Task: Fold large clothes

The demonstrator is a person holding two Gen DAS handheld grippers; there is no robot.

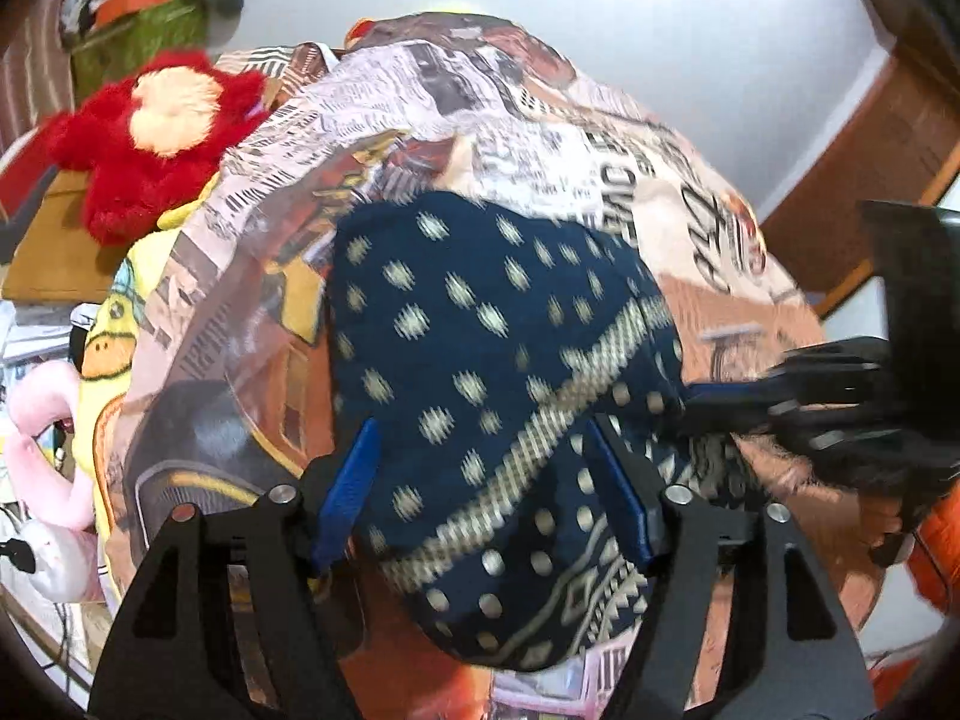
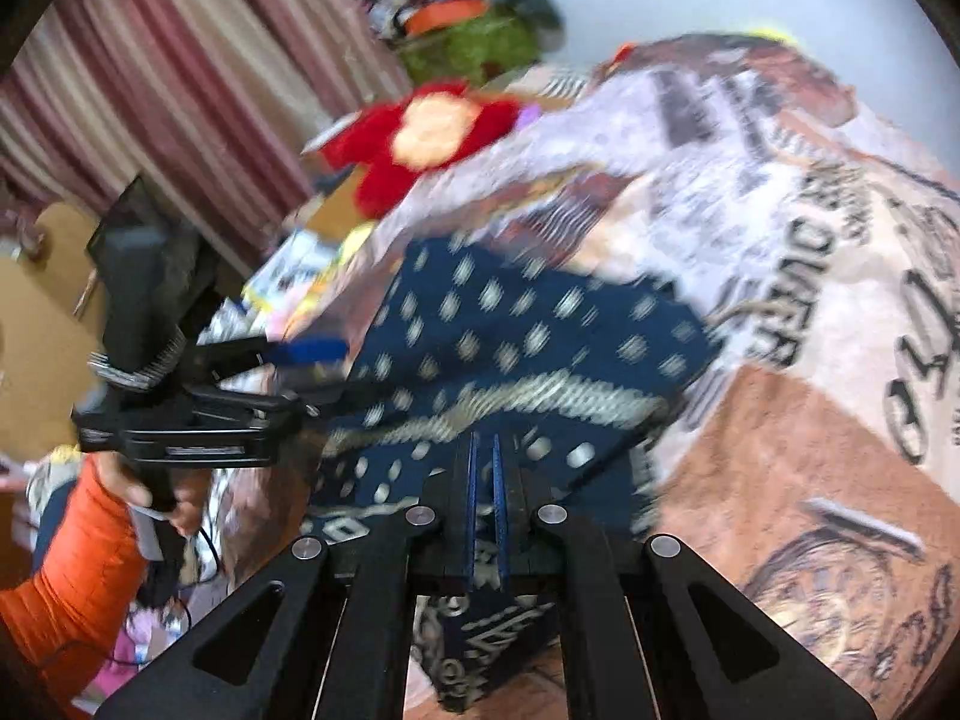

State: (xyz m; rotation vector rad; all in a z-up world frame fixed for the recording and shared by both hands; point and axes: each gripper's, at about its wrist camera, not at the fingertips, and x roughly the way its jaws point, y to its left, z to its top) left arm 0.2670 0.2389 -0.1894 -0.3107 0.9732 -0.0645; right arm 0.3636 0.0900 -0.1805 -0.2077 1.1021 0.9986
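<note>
Count by kind — one navy patterned garment (image 1: 480,372), one newspaper-print spread (image 1: 600,138) beneath it, one red plush toy (image 1: 150,132), one pink plush (image 1: 42,450), one green basket (image 1: 138,30). Grippers — two: left gripper (image 1: 486,492), right gripper (image 2: 483,480).

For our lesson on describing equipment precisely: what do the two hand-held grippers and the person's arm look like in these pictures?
Each hand-held gripper, left and right, is matte black, with angular linkage arms bearing triangular cut-outs, silver round pivot pins, and flat blue pads lining the fingers. The arm wears a bright orange sleeve, and a thin black cable hangs below the hand.
</note>
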